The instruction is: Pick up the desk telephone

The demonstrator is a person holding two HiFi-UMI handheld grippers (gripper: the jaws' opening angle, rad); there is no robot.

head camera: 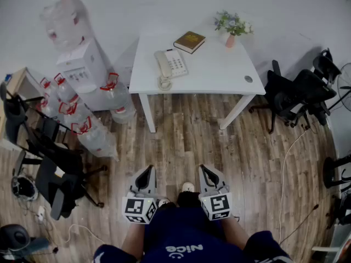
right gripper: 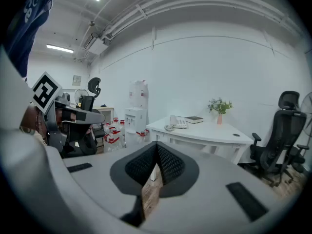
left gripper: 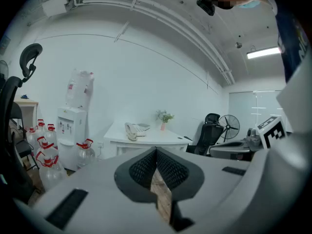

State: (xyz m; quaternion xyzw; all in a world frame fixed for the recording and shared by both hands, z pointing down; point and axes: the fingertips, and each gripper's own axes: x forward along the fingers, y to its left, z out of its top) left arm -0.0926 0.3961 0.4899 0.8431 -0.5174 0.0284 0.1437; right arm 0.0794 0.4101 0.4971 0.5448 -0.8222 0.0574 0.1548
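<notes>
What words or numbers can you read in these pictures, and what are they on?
"nice": on the person's blue shirt, upside down in the head view.
Cover of the book: too small to read.
Keys of the desk telephone: too small to read.
Label on the big water bottle: blurred.

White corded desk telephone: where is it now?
Head view: the white corded desk telephone lies on the left half of the white table, beside the brown book, with the pink flower vase further right.
</notes>
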